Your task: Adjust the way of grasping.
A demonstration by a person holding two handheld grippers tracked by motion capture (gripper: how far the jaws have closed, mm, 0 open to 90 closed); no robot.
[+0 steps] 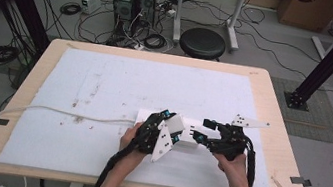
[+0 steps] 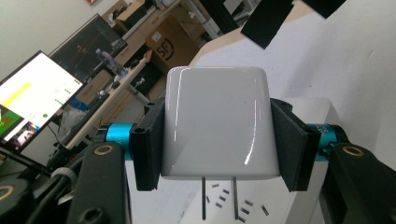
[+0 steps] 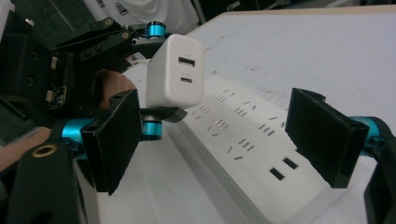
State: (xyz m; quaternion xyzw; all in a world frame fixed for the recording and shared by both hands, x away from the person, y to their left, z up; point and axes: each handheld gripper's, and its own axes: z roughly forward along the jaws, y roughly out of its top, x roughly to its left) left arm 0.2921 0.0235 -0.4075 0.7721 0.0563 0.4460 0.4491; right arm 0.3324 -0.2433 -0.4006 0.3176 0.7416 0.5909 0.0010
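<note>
Charger sits clamped in the left gripper, prongs down over the strip, likely for plugging; right gripper, lower centre, gapes around the strip.

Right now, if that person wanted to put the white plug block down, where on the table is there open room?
The white mat is bare across its far half and left side, apart from the cord. It is crowded near the front centre, where the power strip, the charger, the left gripper and the right gripper meet.

A round black stool stands beyond the table's far edge (cables strewn nearby), beside black computer towers.
</note>
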